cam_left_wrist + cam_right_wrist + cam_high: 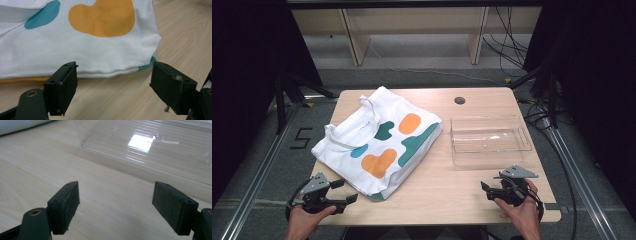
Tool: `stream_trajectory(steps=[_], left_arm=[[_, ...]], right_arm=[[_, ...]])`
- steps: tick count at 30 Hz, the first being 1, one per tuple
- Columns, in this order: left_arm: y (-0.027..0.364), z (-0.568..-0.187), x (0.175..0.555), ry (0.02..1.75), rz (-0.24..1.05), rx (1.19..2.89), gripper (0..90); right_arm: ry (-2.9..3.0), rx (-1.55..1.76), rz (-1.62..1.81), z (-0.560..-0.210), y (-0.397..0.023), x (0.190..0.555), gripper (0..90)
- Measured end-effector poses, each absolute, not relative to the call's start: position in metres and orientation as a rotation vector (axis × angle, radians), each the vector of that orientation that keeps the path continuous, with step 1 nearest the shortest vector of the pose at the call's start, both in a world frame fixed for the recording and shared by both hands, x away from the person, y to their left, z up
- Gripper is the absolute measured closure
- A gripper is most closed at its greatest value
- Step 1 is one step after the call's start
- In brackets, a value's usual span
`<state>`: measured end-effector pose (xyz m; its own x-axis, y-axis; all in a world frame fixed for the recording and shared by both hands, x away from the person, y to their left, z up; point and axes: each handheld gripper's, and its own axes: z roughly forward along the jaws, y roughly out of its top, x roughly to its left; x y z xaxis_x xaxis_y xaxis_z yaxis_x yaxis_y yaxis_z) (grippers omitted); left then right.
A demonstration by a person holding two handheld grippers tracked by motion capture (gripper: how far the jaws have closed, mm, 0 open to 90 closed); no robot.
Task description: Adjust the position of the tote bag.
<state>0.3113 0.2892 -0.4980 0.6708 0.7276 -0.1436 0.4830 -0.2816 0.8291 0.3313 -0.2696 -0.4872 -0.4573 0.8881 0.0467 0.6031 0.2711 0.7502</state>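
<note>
Facing your left gripper (343,191), jaws spread wide and empty, the folded white cloth bag with orange and teal blobs (379,142) lies on the pale wooden table (447,190), its near hem just ahead. Your right gripper (485,190), equally wide and empty, points at bare wood before the clear plastic tray (490,140).

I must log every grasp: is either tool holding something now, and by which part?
Nothing is held. The left tool is open before the folded white printed bag's edge; the right tool is open over bare table.
</note>
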Motion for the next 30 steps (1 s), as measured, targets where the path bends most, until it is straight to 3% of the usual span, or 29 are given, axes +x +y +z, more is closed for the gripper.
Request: stream_trajectory(steps=[3, 30], left_arm=[[0.289, -0.499, 0.311, 0.946, 0.331, 1.947, 20.8], [0.265, -0.501, 0.314, 0.829, 0.275, 1.994, 22.3]], right_arm=[[2.197, 1.332, 1.007, -0.487, -0.271, 0.332, 26.0], [2.175, 1.284, 1.006, -0.49, -0.272, 0.332, 28.2]])
